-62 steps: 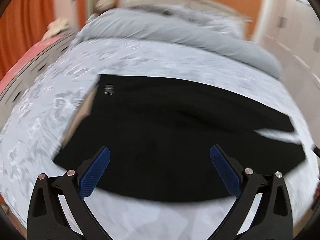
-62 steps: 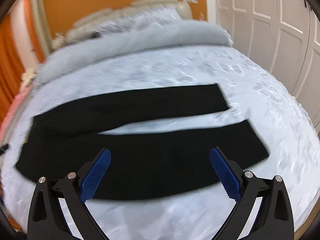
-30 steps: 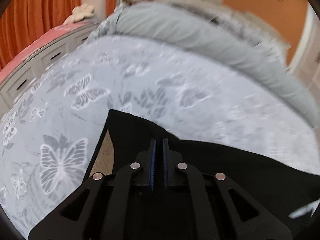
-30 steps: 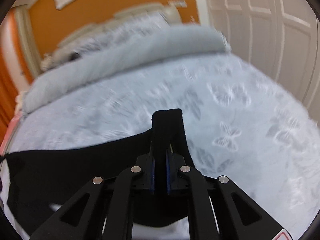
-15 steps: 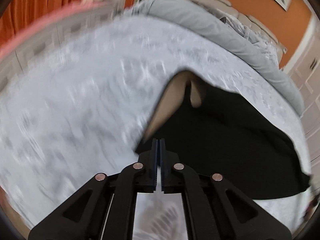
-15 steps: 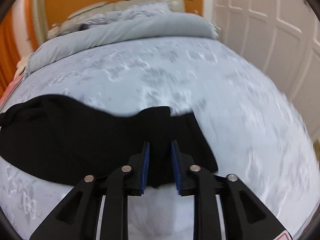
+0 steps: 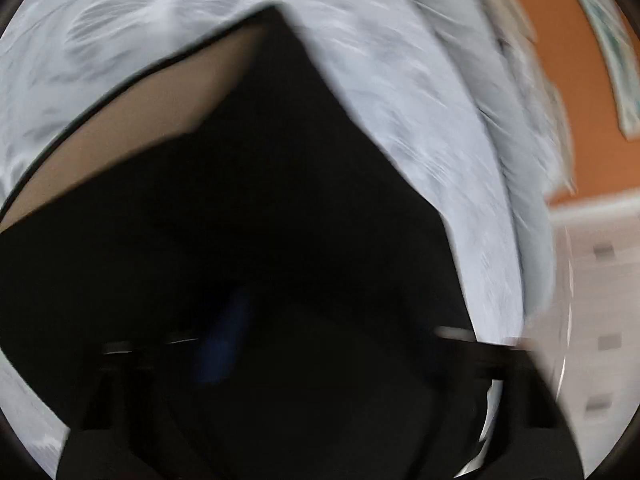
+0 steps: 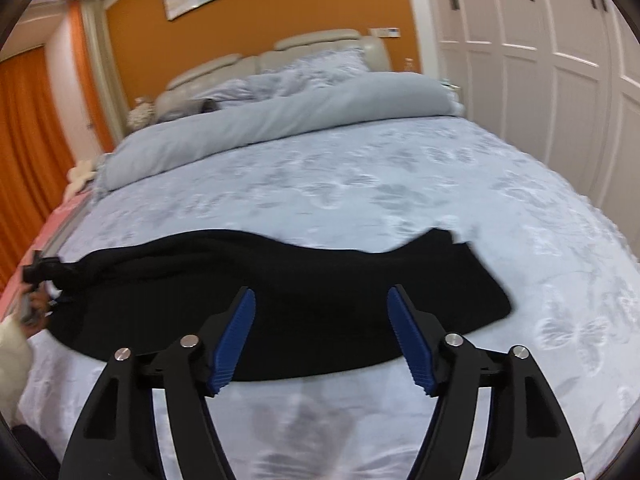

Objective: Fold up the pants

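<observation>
The black pants (image 8: 280,292) lie folded lengthwise across the bed (image 8: 400,184), one leg over the other, cuffs at the right. My right gripper (image 8: 322,336) is open and empty just above their near edge. In the left wrist view the pants (image 7: 280,240) fill the frame very close, with the tan lining (image 7: 140,128) of the waist showing. My left gripper (image 7: 316,344) is blurred and dark against the cloth; I cannot tell how its jaws stand. It also shows far left in the right wrist view (image 8: 36,276) at the waist end.
A rolled grey duvet (image 8: 280,116) and pillows lie at the head of the bed. White wardrobe doors (image 8: 540,60) stand to the right. Orange curtains (image 8: 24,140) hang at the left. A pink bench edge (image 8: 40,240) runs along the left side.
My right gripper has let go of the cuffs, opened wide and pulled back. The left wrist view has swung in close over the waist and blurred.
</observation>
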A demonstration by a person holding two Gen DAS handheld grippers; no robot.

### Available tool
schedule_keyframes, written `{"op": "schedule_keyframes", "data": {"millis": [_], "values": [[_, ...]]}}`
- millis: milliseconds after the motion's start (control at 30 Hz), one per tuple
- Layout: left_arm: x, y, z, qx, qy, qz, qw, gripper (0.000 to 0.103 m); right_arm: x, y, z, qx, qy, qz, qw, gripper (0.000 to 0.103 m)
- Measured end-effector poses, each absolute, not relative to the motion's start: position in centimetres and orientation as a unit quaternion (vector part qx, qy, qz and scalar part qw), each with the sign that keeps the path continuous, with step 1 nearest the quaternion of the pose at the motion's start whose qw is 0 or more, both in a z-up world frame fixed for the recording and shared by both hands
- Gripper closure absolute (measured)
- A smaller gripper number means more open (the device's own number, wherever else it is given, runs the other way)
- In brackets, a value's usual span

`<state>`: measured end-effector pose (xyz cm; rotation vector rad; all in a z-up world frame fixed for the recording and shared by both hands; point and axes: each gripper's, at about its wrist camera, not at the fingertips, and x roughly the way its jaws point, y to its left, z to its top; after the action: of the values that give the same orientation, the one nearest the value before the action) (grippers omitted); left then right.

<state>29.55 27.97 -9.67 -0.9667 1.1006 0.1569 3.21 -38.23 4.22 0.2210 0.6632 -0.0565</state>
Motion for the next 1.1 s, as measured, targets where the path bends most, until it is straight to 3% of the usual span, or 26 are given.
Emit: {"op": "schedule_keyframes", "data": {"millis": [33,267,367,500,567,767,1100], "values": [[29.8,28.3,-9.2,-0.447,0.496,0.052,0.742,0.097,3.3,-37.1,4.1,0.109,0.325,-0.017,0.939,0.035],[21.8,29.1,1.2,-0.328,0.426,-0.041,0.842,0.097,2.9,-33.8,3.3,0.083,0.338,0.001,0.937,0.035],[17.0,31.2,-0.4,-0.336,0.451,-0.036,0.826,0.096,2.5,-35.1,2.6,0.093,0.349,-0.02,0.932,0.035],[14.9,33.3,-8.6,-0.362,0.531,0.004,0.766,0.095,2.2,-38.5,1.4,0.14,0.371,-0.058,0.916,0.033],[14.8,33.3,-10.2,-0.386,0.533,0.006,0.753,0.094,1.9,-40.9,0.8,0.188,0.37,-0.079,0.906,0.033],[16.1,31.5,-7.8,-0.338,0.523,0.022,0.782,0.092,4.8,-43.3,0.5,0.279,0.363,-0.058,0.887,0.033],[13.6,31.9,-10.2,-0.351,0.524,0.037,0.776,0.091,20.4,-37.7,-6.4,0.312,0.498,-0.031,0.809,0.032]]}}
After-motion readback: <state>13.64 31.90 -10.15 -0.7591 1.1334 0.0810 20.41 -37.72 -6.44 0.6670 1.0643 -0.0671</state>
